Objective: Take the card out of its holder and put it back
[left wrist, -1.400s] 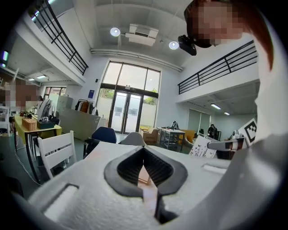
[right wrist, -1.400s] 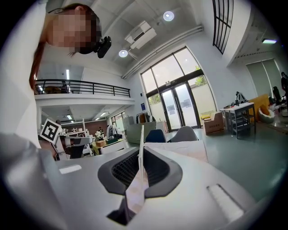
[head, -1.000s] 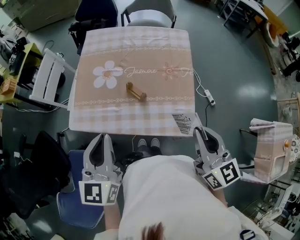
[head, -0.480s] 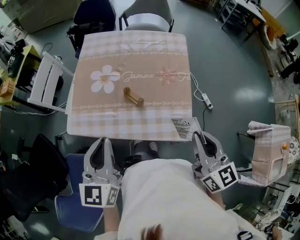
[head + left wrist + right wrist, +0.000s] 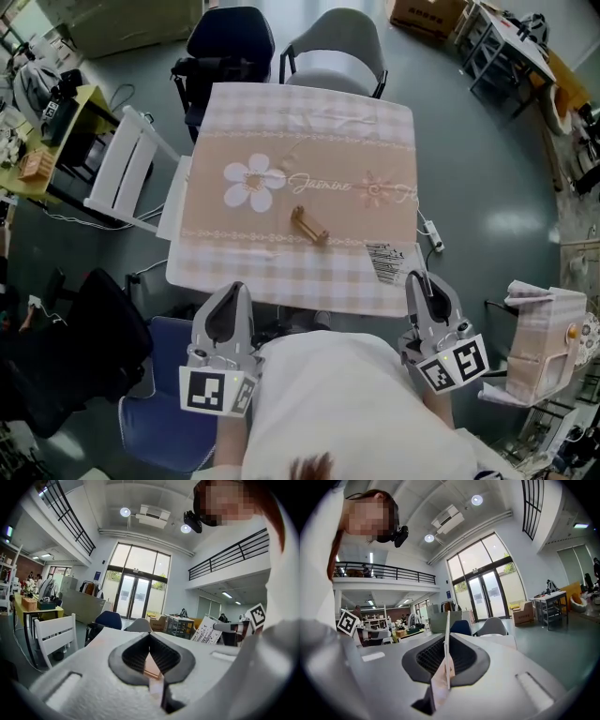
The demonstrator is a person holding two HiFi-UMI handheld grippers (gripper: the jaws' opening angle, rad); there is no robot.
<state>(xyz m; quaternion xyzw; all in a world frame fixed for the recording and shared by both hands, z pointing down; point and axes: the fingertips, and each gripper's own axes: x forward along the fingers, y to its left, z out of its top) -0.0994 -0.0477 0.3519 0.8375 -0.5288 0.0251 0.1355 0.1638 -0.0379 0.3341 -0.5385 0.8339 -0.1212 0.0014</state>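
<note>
A small wooden card holder (image 5: 309, 226) lies empty on the checked tablecloth near the table's middle. The white card (image 5: 386, 262) with a barcode is clamped in my right gripper (image 5: 421, 283), which is shut on its near edge and holds it over the table's front right corner. In the right gripper view the card (image 5: 447, 639) stands edge-on between the jaws. My left gripper (image 5: 230, 311) hangs in front of the table's near edge, shut with nothing in it. In the left gripper view, that gripper's tips (image 5: 150, 635) meet and the card (image 5: 206, 630) shows at the right.
The table (image 5: 281, 272) carries a beige cloth with a flower print. Two chairs (image 5: 334, 37) stand at its far side, a white rack (image 5: 131, 173) at its left. A blue seat (image 5: 159, 422) is under my left arm. A covered stand (image 5: 544, 323) is at the right.
The head view has shifted, so the table sits further right and lower in the picture. Both grippers stay close to the person's body and the right one keeps its hold on the card.
</note>
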